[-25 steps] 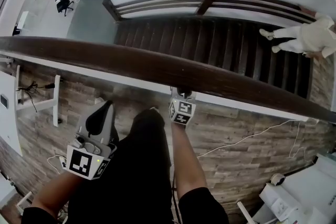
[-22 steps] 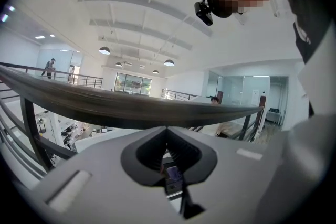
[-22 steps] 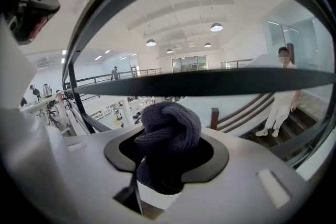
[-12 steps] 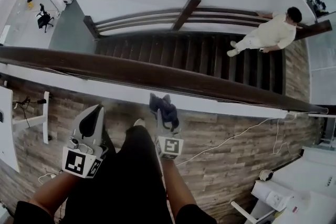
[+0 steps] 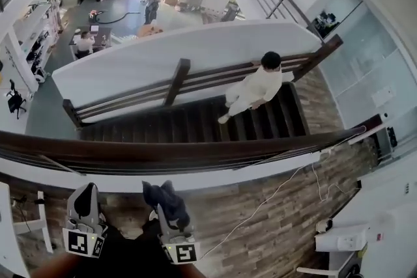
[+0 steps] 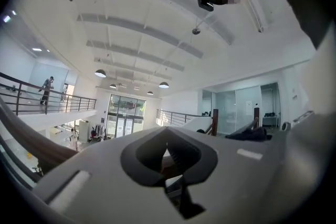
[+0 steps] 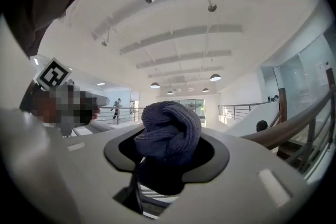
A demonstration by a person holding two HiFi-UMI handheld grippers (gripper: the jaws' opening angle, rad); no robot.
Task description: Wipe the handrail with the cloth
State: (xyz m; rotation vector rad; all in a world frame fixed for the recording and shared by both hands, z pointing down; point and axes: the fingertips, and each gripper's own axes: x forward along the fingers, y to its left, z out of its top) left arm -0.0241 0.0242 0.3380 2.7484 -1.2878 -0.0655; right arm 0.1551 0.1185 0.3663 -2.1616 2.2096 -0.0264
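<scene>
**Rail lies crosswise, just ahead of the cloth**

The handrail [image 5: 195, 154], dark wood, runs left to right across the head view, beyond both grippers and apart from them. The cloth [image 5: 166, 198], a bunched blue wad, sticks up out of the right gripper [image 5: 169, 217], whose jaws are clamped on it, and it stops short of the rail. The left gripper [image 5: 85, 202] sits off to the left, jaws together and empty. I judge the cloth must go forward onto the rail, then along its length.

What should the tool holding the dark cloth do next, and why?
Probably push the right tool forward until the cloth touches the handrail. The tool grips the bunched cloth, but it sits short of the rail, so nothing gets wiped.
</scene>
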